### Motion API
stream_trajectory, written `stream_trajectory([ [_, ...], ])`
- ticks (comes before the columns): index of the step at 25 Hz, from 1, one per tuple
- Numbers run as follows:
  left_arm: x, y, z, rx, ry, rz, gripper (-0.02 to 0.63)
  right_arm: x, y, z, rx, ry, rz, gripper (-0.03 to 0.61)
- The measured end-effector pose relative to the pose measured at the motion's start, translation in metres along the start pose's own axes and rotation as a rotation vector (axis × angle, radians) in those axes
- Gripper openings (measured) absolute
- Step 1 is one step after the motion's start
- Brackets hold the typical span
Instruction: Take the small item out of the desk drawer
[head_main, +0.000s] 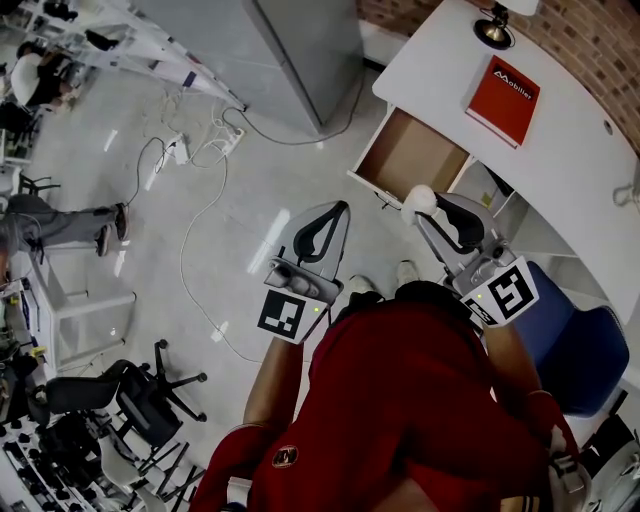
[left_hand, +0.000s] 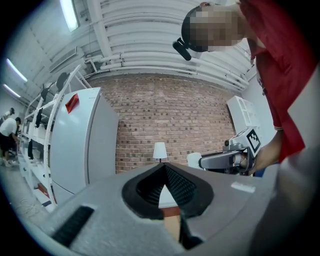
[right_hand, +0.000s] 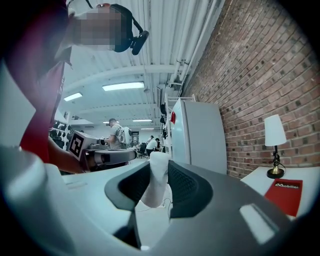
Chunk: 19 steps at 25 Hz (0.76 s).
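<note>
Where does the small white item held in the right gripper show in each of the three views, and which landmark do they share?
Head view: the white item sits at the right gripper tip, right of centre, beside the open drawer.
Left gripper view: right of centre, at that gripper's tip.
Right gripper view: centre, pinched between the jaws.
Shared landmark: the table lamp.

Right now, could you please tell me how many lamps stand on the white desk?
1. The lamp stands at the desk's far end, beyond the red book; more may be hidden where the desk leaves the frame.
</note>
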<state>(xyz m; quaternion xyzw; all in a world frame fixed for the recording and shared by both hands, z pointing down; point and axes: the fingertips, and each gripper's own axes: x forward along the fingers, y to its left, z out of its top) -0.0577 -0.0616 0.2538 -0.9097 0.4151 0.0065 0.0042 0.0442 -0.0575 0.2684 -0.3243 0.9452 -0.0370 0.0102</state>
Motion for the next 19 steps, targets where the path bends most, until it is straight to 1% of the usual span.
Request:
stream_trajectory([
  [8,0.006,-0.01,-0.002,0.001,0.018,0.008,0.002,-0.014,-0.01,-0.005,0.017,0.001,-0.004,0.126],
  [19,0.013,-0.023,-0.001,0.009,0.012,0.01,0.002,-0.032,-0.018,-0.008,0.018,0.001,-0.013,0.126],
])
